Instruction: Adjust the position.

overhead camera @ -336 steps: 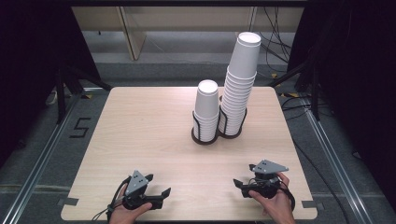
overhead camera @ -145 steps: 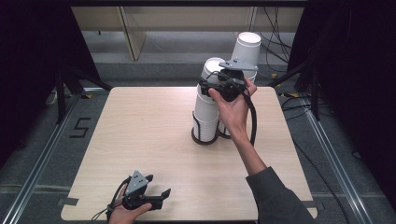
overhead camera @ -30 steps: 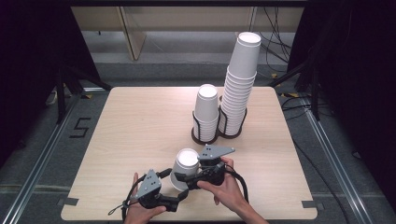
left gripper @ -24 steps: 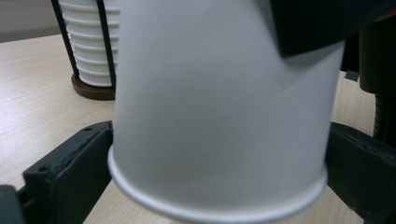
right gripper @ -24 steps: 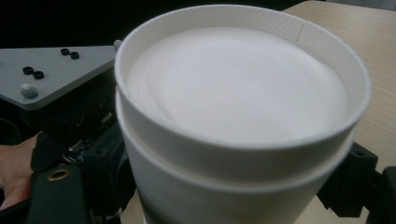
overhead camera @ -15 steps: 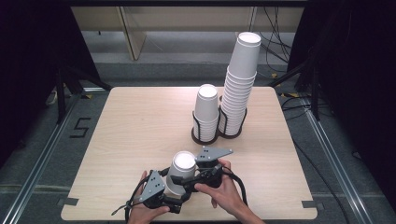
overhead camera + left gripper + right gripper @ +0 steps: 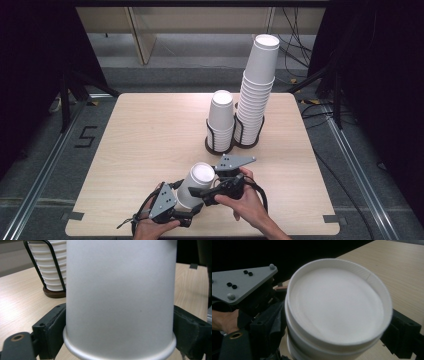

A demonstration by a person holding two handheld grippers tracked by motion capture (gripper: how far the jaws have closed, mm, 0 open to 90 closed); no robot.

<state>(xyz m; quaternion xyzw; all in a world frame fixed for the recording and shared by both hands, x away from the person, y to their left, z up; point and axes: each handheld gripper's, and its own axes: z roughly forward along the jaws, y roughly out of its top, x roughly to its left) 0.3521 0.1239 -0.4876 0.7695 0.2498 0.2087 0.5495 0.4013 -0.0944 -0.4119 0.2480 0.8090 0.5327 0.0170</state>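
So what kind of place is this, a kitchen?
More likely a lab or test room: a bare wooden table inside black curtains, loose cables on the floor, and paper cups stacked in wire holders.

Black fingers [image 7: 259, 332] flank nested upturned white paper cups [image 7: 337, 315] above the wooden table [image 7: 402, 270].

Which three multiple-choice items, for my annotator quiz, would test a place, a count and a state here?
1. Where is the lone cup? A at the far edge; B over the near edge of the table; C in a holder.
2. How many cup stacks stand in holders? A one; B two; C four.
3. The lone cup is: A crushed; B lying flat; C base end up.
B: it sits on the person's side of the table. B: a short stack and a tall stack. C: its recessed base faces upward.
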